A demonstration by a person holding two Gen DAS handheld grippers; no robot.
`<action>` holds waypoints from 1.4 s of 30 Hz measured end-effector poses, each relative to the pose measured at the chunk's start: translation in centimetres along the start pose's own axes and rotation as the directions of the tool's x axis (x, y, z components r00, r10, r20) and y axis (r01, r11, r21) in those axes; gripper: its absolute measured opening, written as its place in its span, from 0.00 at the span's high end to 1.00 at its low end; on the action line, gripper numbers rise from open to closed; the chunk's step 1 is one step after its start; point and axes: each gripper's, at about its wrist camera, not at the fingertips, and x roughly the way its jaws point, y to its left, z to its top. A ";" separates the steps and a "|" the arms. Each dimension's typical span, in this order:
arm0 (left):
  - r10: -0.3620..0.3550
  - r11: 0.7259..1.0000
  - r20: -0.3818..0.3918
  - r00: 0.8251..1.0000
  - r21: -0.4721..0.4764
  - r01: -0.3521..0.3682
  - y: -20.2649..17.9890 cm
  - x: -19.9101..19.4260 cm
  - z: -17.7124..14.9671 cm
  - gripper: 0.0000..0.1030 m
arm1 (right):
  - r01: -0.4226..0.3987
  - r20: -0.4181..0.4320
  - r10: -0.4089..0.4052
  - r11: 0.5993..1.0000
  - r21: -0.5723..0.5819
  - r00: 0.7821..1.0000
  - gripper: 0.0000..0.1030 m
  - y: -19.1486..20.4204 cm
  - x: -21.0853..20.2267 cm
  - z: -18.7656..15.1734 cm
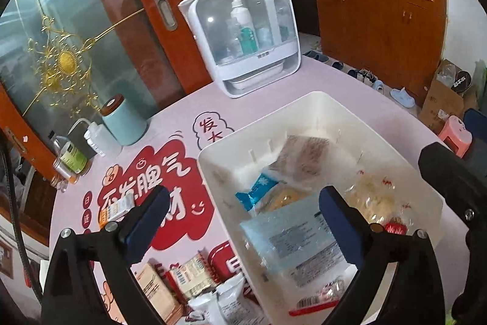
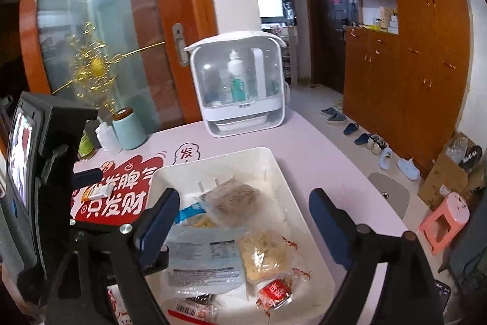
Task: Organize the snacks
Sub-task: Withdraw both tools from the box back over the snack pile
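Note:
A white plastic bin (image 1: 304, 108) (image 2: 213, 163) sits on the pink table and holds several snack packets: a pale blue flat pack (image 1: 292, 236) (image 2: 207, 261), a bread bag (image 2: 264, 255), a brown packet (image 1: 304, 154) (image 2: 237, 200), a blue wrapper (image 1: 258, 188), a red-labelled snack (image 2: 274, 291). My left gripper (image 1: 243, 221) is open and empty above the bin's near left wall. My right gripper (image 2: 243, 224) is open and empty above the bin. More packets lie outside the bin: a small orange pack (image 1: 117, 209) (image 2: 97, 191) and several biscuit packs (image 1: 188, 276).
A white cabinet with bottles (image 1: 246, 32) (image 2: 240, 84) stands at the table's far side. A mint canister (image 1: 121, 124) (image 2: 127, 127), a white bottle (image 1: 100, 139) and a tin (image 1: 73, 157) stand at the left. Shoes, a pink stool (image 2: 444, 218) and boxes lie on the floor.

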 end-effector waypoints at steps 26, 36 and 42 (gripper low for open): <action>-0.001 0.992 -0.007 1.000 -0.122 0.000 8.9 -13.0 -11.2 0.05 | -0.062 0.041 0.077 0.957 -0.284 0.996 0.15 9.2 -9.7 -3.4; 0.040 0.973 -0.013 0.999 -0.227 -0.042 12.6 -16.6 -16.5 0.05 | -0.147 0.058 0.175 0.935 -0.324 0.983 0.15 11.7 -13.0 -5.1; 0.067 0.959 -0.006 0.998 -0.276 -0.066 13.7 -17.9 -18.1 0.05 | -0.211 -0.030 0.210 0.940 -0.269 0.977 0.15 11.7 -12.5 -5.6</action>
